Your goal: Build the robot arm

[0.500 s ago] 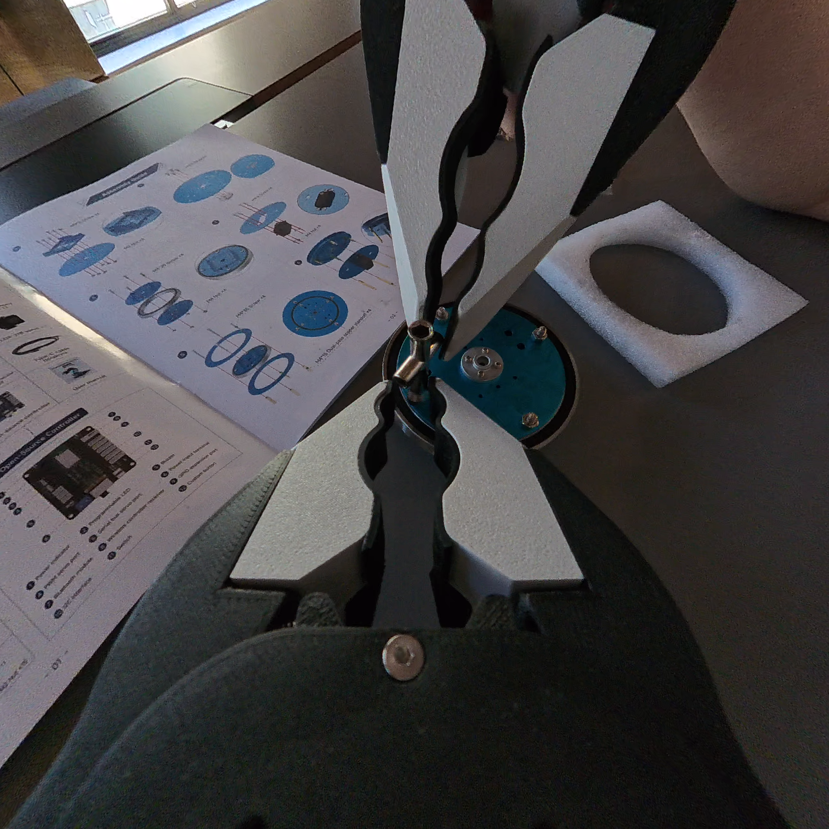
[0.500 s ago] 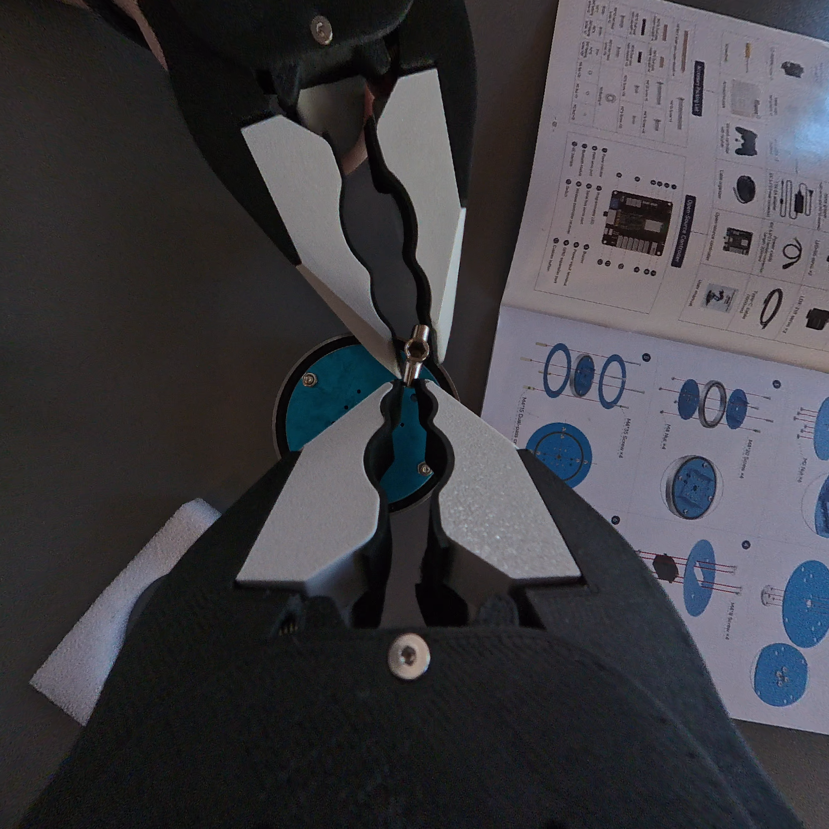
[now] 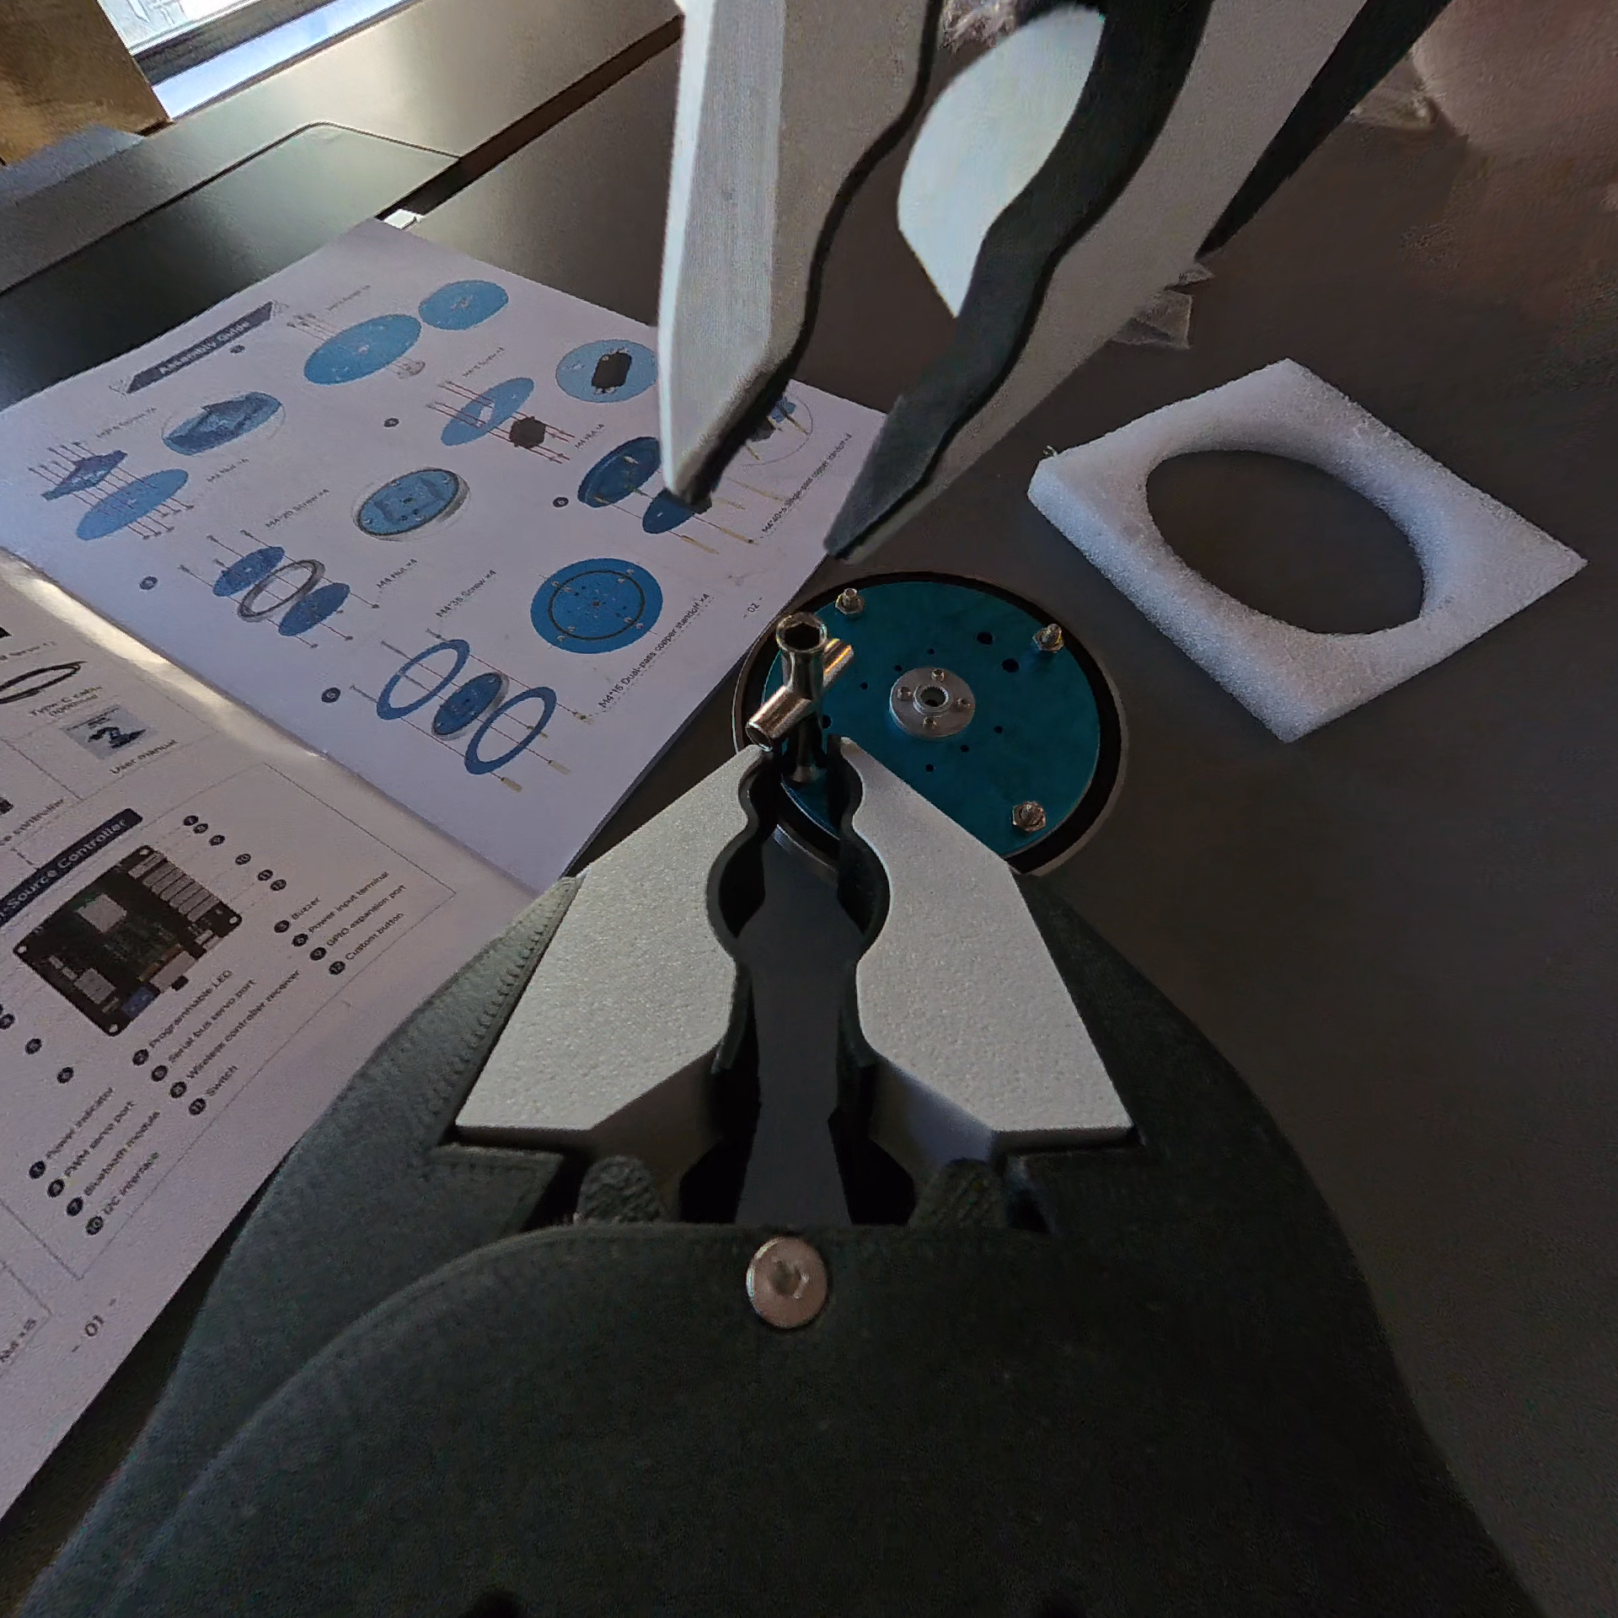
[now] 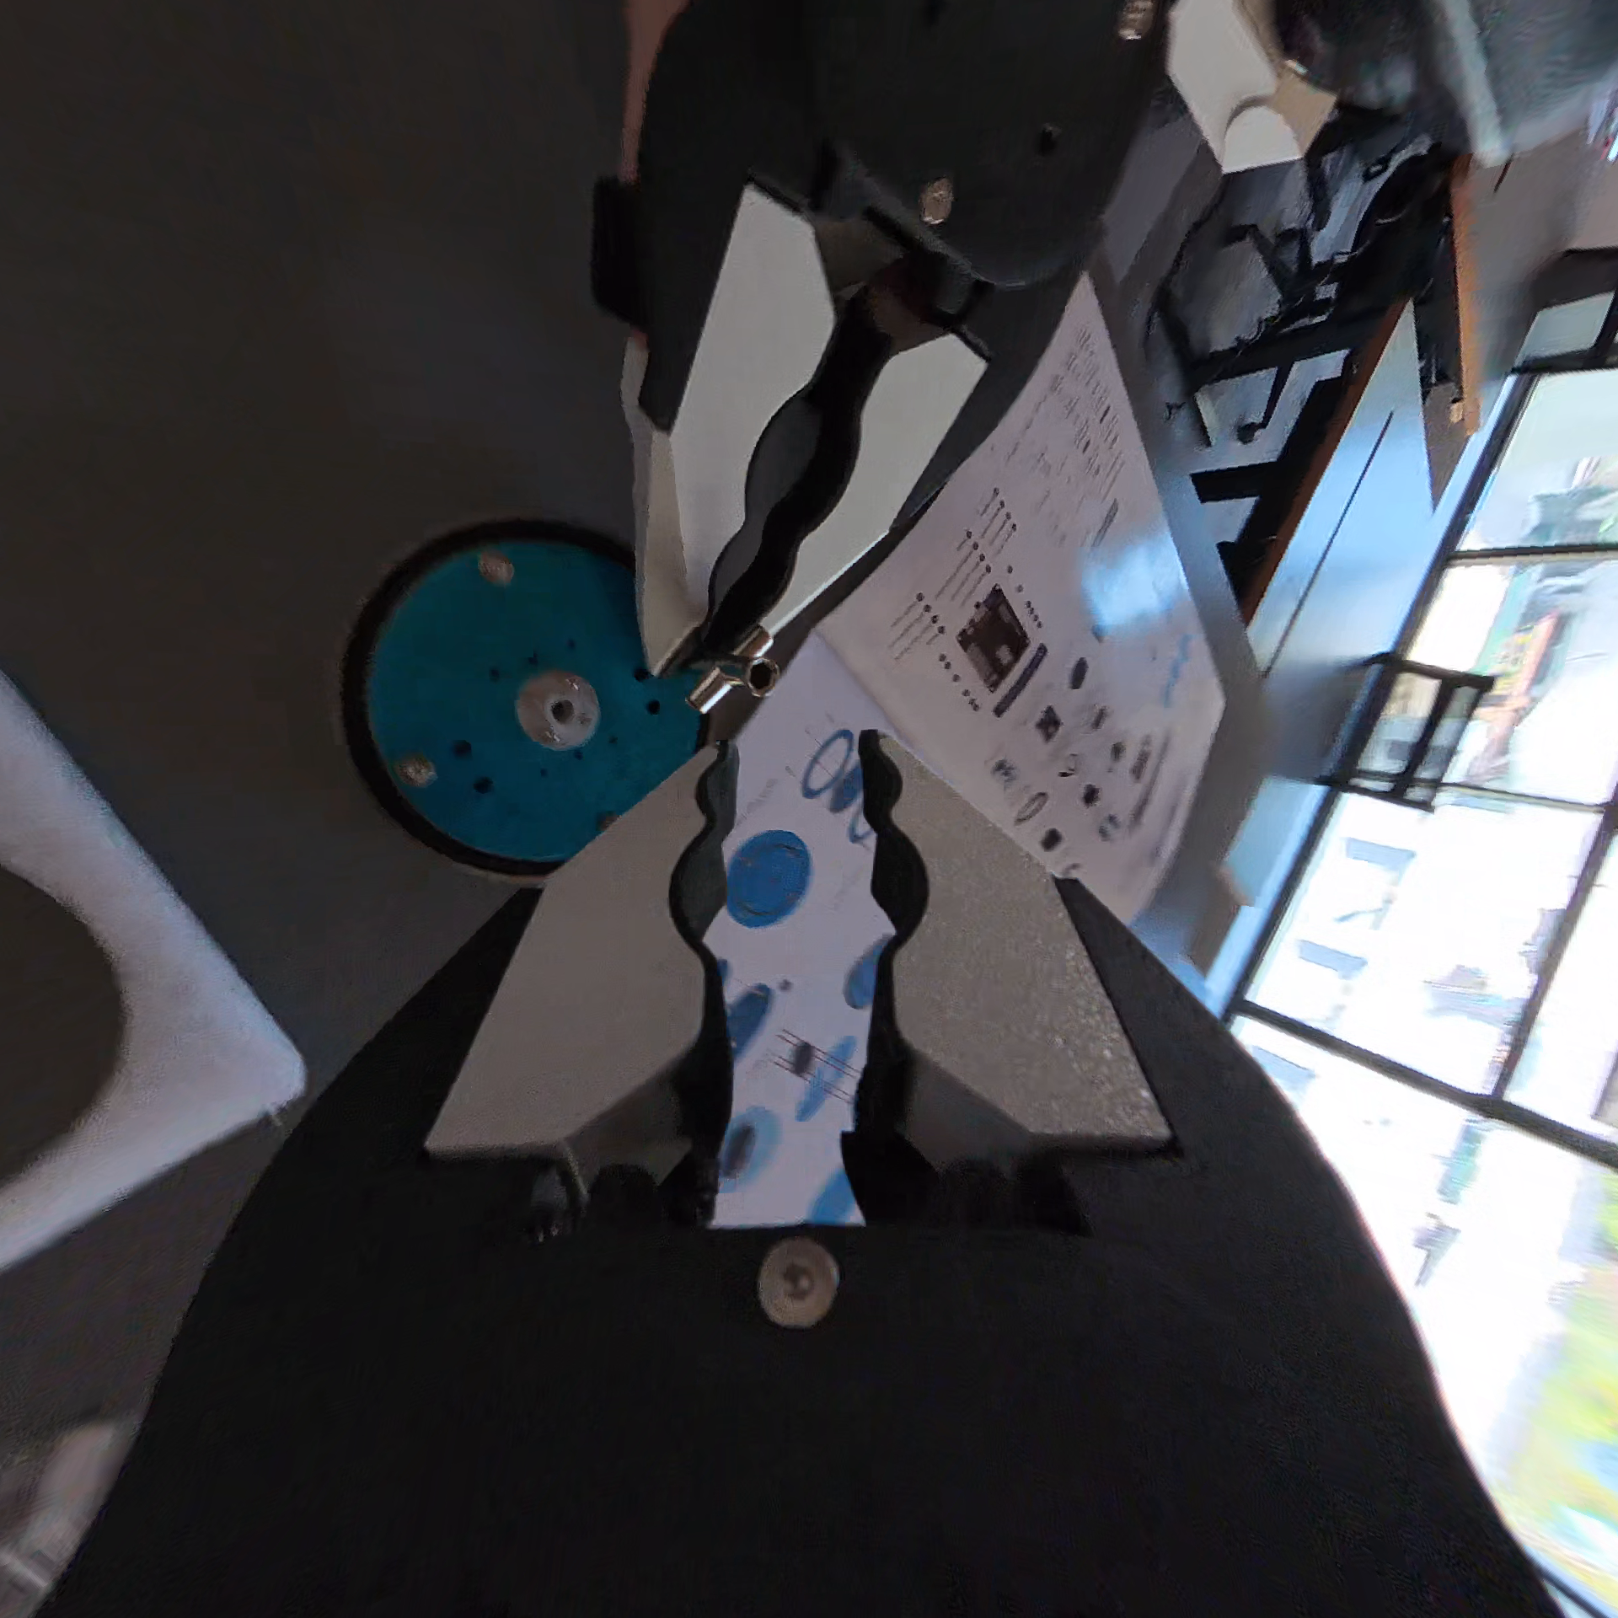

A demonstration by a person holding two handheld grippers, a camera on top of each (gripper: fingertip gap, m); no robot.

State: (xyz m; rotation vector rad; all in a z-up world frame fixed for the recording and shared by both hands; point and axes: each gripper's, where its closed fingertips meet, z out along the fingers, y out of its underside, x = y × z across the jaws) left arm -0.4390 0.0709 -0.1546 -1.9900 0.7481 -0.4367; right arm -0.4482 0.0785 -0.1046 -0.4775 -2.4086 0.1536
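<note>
1. Half a second ago the right gripper (image 4: 792, 744) had its tips closed about the top of the small metal cross socket wrench (image 3: 798, 692); it has since let go, lifted away and swung toward the booklet. Its jaws now stand apart with nothing between them.
2. The left gripper (image 3: 801, 762) has not shifted. Its tips are clenched on the wrench's lower stem, holding it upright at the near edge of the blue round plate (image 3: 954, 727).
3. The wrench is a short steel piece with hollow hex-socket arms. I judge it stiff, light and rather slippery on its polished barrels. The crossbar or the stem just under it looks the surest place to take hold, since a grip on a rounded end could let it twist.
4. The plate lies flat inside a black ring on the dark table (image 3: 1313, 963). It has a silver hub (image 3: 931, 700) at its centre and small nuts on studs near its rim.
5. Whether the wrench's lower socket sits on a nut cannot be told, because the left gripper's tips hide it.
6. An open instruction booklet (image 3: 350, 613) lies just left of the plate, its corner touching or overlapping the ring.
7. A white foam square with an oval cutout (image 3: 1296, 683) lies apart on the right.
</note>
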